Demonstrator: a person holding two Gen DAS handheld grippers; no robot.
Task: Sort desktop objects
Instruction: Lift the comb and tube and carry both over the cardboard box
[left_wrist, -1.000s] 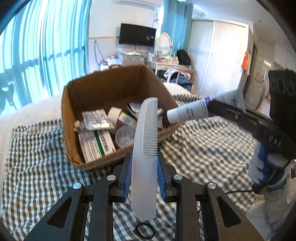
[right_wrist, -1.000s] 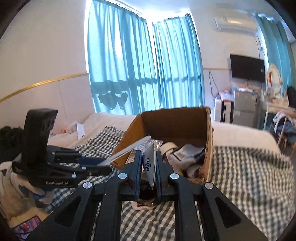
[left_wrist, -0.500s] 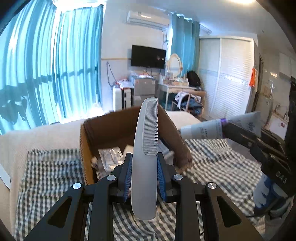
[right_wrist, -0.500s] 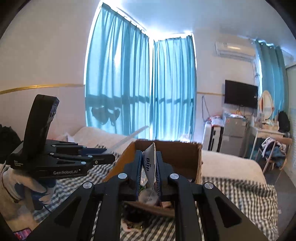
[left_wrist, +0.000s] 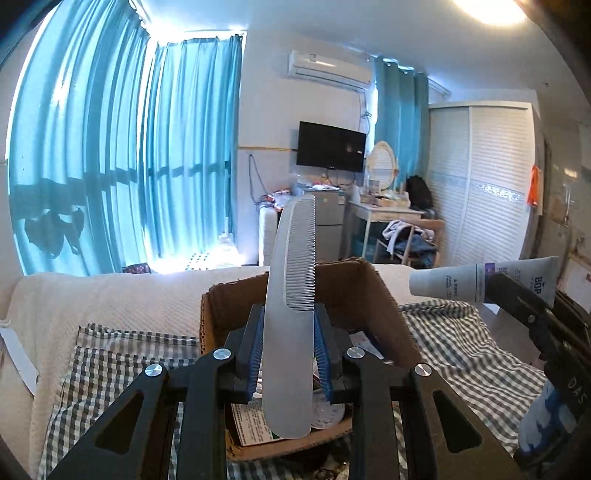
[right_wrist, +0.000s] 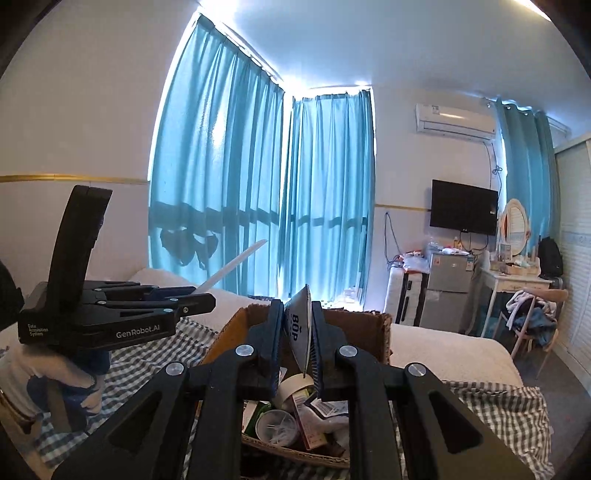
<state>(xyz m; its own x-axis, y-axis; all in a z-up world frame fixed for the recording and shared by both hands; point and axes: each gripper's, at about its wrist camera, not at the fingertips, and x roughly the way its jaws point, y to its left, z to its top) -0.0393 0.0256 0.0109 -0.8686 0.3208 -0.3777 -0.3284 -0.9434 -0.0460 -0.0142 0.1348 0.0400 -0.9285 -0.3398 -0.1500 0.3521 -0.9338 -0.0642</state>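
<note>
My left gripper (left_wrist: 289, 314) is shut on a pale grey comb (left_wrist: 291, 258), which stands upright between the blue pads, teeth to the right. Below and behind it sits an open cardboard box (left_wrist: 369, 291) holding small items. To the right, my right gripper (left_wrist: 517, 306) holds a white tube (left_wrist: 450, 282), cap pointing left, beside the box. In the right wrist view my right gripper (right_wrist: 296, 314) is shut on the tube's flat end (right_wrist: 297, 332) above the box (right_wrist: 373, 325). The left gripper (right_wrist: 199, 299) hovers at left, the comb (right_wrist: 236, 264) slanting upward from it.
The box stands on a checked cloth (left_wrist: 122, 354) over a cream bedspread (left_wrist: 110, 291). Inside it are a tape roll (right_wrist: 295, 386), a clear round lid (right_wrist: 275, 428) and packets. A gloved hand (right_wrist: 59, 373) grips the left tool. Beyond the bed are blue curtains (right_wrist: 325, 184) and a desk (right_wrist: 513, 284).
Both grippers have risen and tilted upward, so the box has dropped lower in both views and more of the room shows. The comb and the tube stay gripped as before.
</note>
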